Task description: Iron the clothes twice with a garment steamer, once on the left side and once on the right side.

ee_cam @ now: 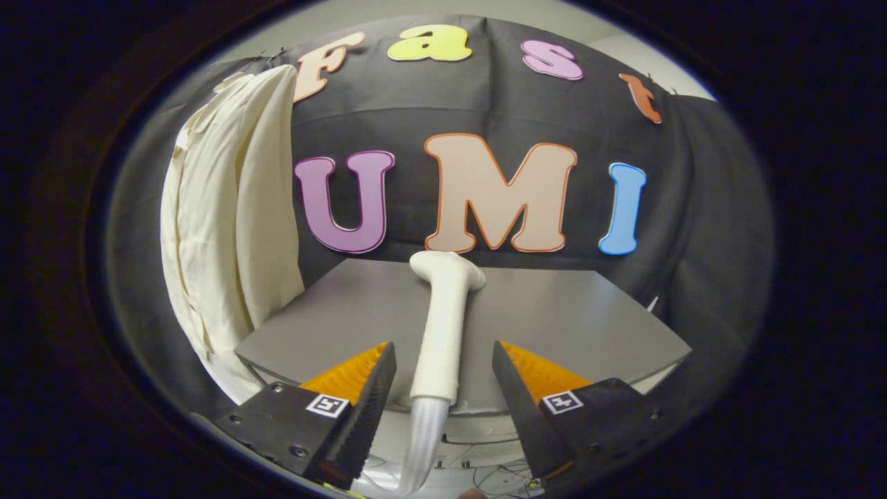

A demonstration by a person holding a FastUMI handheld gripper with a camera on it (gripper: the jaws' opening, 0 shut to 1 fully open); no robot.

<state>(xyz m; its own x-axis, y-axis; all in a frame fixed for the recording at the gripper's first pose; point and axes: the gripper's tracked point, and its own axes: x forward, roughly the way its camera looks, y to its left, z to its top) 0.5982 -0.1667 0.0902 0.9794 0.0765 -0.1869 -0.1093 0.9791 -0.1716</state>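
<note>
The white plastic garment steamer wand (443, 326) lies on the grey rectangular table (554, 319), its handle pointing back toward me and its flared head at the far end, near the black cloth wall (693, 208). A translucent ribbed hose (424, 443) runs from the handle's near end down over the table's front edge. I see my gripper (443, 388) spread wide, one finger on each side of the handle, and neither finger touches it; there is a clear gap on both sides. The handle sits between the fingers, a little nearer the left one. The cream-coloured cloth garment (229, 222) hangs against the wall beyond the left finger, reaching from high up down past the table's left corner, with soft vertical folds along it. I cannot tell what it hangs from. Thin wires (485, 475) lie on the pale floor below the table's edge.
</note>
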